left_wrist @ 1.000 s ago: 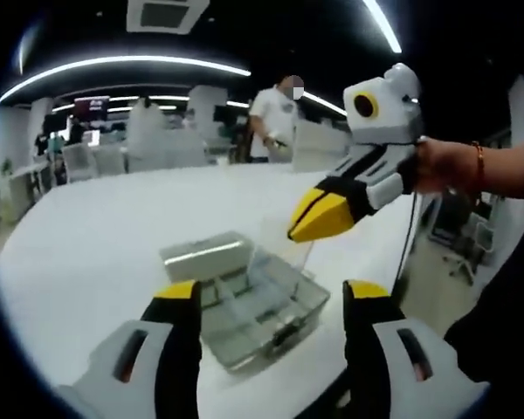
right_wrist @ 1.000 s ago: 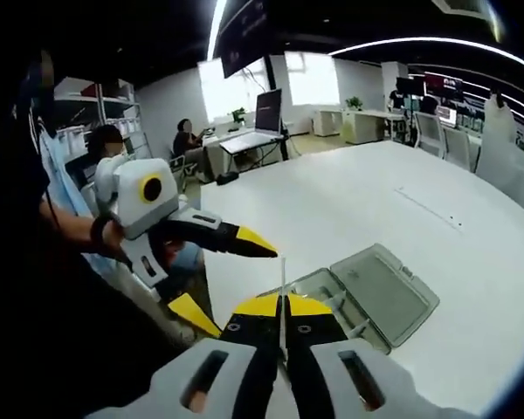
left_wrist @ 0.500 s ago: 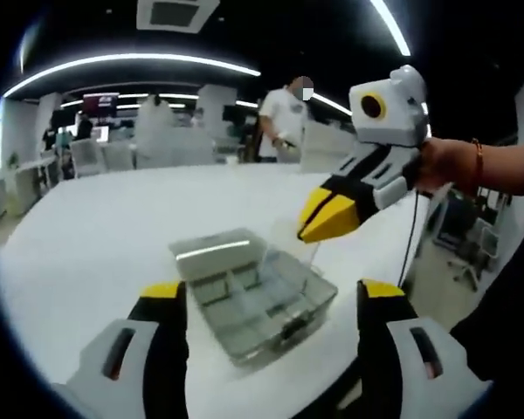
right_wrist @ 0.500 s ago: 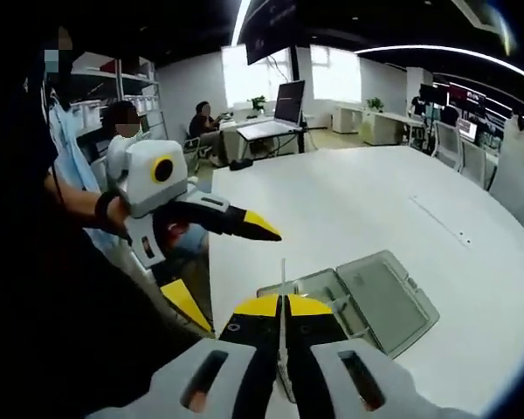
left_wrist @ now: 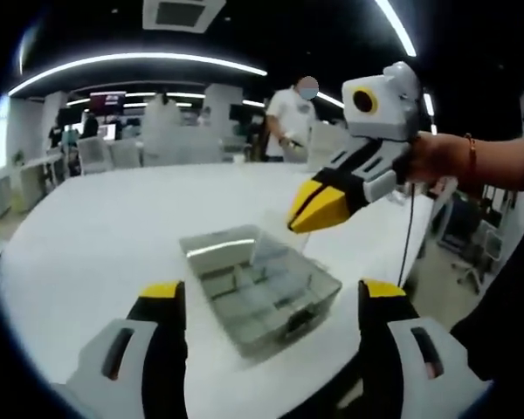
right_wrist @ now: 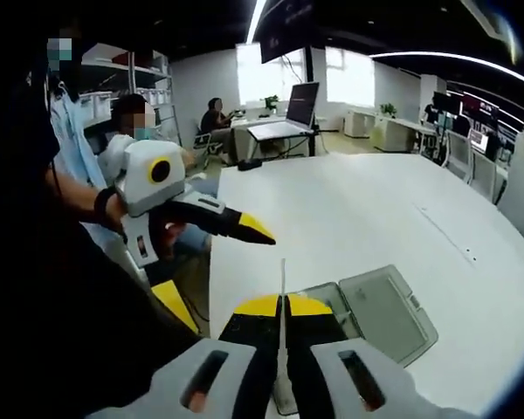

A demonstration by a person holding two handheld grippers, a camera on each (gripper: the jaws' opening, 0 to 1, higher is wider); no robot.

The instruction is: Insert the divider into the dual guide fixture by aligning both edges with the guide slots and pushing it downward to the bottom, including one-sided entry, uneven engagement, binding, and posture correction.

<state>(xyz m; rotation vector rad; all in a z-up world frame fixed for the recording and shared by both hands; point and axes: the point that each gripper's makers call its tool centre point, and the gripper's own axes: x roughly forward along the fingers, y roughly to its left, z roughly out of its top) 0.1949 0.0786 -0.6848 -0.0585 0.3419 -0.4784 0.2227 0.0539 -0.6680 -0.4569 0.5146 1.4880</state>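
Note:
The dual guide fixture (left_wrist: 279, 325) is a clear plastic box with inner compartments and its lid (left_wrist: 220, 247) folded back, lying on the white table (left_wrist: 96, 227). My left gripper (left_wrist: 271, 292) stands open just before the box, its yellow tips on either side. Above the box's right side, my right gripper (left_wrist: 317, 206) is shut on the thin clear divider (left_wrist: 306, 242). In the right gripper view the divider (right_wrist: 283, 275) rises edge-on from my shut right gripper (right_wrist: 282, 305). The fixture (right_wrist: 380, 310) lies below and to the right, and the left gripper (right_wrist: 223, 275) hangs open at the left.
The table edge (left_wrist: 380, 253) runs close to the box's right, with chairs beyond. A person (left_wrist: 288, 118) stands past the far side. Seated people (right_wrist: 214, 118) and a laptop (right_wrist: 284, 118) are at a desk behind. The holder's hand (left_wrist: 441, 161) grips the right tool.
Both cameras have shifted slightly. The right gripper still holds the divider over the box, a touch higher. The left gripper stays open near the box.

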